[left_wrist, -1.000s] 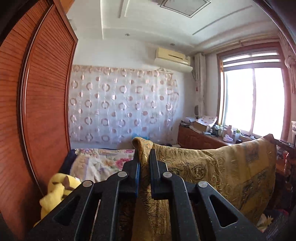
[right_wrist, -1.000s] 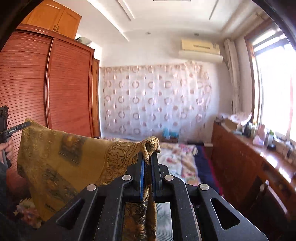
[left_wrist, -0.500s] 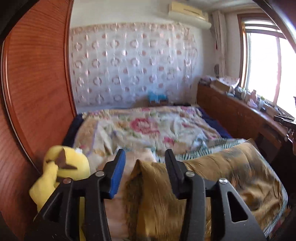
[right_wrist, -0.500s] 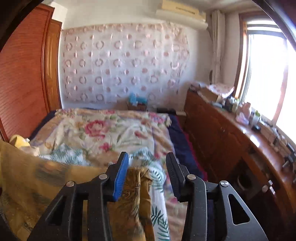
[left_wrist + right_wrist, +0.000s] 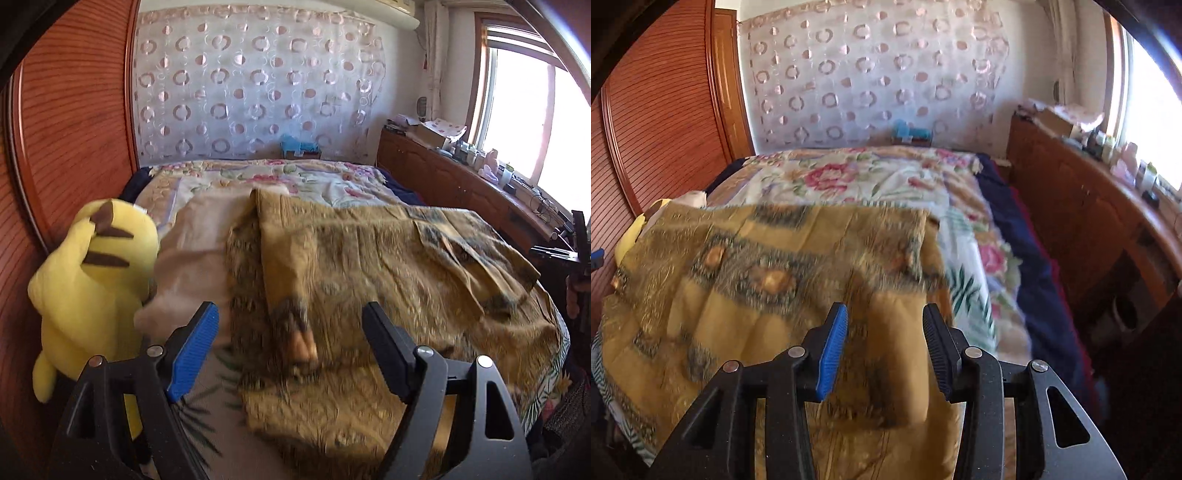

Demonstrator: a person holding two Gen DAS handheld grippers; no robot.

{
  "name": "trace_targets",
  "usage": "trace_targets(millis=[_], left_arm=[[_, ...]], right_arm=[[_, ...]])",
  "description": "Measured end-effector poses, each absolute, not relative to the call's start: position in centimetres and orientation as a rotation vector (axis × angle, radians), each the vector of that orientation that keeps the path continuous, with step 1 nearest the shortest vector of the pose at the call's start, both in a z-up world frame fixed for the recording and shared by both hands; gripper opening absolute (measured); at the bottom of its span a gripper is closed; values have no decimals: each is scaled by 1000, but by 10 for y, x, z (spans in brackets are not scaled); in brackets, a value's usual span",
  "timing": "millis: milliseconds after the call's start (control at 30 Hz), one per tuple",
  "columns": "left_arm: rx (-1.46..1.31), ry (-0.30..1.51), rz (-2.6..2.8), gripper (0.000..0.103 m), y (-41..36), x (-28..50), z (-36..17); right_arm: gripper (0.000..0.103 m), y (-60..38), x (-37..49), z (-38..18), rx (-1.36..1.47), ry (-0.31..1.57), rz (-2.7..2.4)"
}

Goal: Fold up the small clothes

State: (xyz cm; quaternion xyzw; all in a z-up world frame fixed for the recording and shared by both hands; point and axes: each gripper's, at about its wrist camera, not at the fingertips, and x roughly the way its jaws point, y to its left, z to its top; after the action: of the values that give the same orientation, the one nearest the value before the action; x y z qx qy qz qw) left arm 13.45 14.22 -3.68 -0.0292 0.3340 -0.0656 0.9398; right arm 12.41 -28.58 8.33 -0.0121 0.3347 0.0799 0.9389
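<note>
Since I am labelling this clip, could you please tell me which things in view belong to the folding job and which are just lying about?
Belongs to the job:
- mustard patterned garment, spread on the bed
- left gripper, jaws opening, gripping nothing
- right gripper, jaws apart, gripping nothing

Just lying about:
- yellow plush toy
- floral bedspread
- wooden wardrobe
- sideboard clutter
- blue item by the curtain

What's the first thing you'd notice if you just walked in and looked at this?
A big mustard-gold patterned cloth lies spread over the near end of the flowery bed. Both grippers hang over it, the left gripper with its jaws opening and the right gripper open, neither pinching the cloth. A bright yellow plush toy sits at the cloth's left, by the wooden wardrobe.
</note>
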Motion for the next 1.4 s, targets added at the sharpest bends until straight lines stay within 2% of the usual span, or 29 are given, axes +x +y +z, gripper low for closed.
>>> trace_targets(millis=[167, 333, 400, 433, 533, 700, 733, 767, 800, 1000, 1133, 1400], left_arm=[[-43, 724, -113, 80, 147, 98, -54], [-78, 771, -115, 80, 149, 69, -65], [-74, 803, -123, 71, 146, 65, -70], [-66, 817, -131, 62, 143, 63, -74], [-74, 838, -167, 47, 133, 58, -83], [-52, 865, -134, 40, 124, 60, -93], [-58, 865, -131, 32, 125, 59, -92], [-74, 866, -134, 13, 127, 59, -93], [-93, 870, -142, 3, 128, 57, -94], [-135, 788, -90, 3, 142, 24, -70], [-133, 805, -75, 3, 147, 11, -63], [-125, 796, -73, 3, 144, 16, -62]], right_arm=[[44, -302, 125, 62, -10, 752, 135], [44, -303, 124, 73, -5, 769, 122], [44, -310, 125, 80, 15, 770, 120], [45, -312, 126, 79, 13, 770, 119], [45, -311, 125, 80, -10, 771, 107], [46, -317, 121, 85, -7, 771, 108], [46, -318, 121, 86, -10, 771, 106], [47, -319, 120, 88, -17, 770, 102], [47, -319, 119, 90, -20, 770, 100], [47, -320, 118, 81, -20, 771, 103], [47, -302, 136, 53, -23, 771, 103], [49, -301, 136, 51, -24, 772, 103]])
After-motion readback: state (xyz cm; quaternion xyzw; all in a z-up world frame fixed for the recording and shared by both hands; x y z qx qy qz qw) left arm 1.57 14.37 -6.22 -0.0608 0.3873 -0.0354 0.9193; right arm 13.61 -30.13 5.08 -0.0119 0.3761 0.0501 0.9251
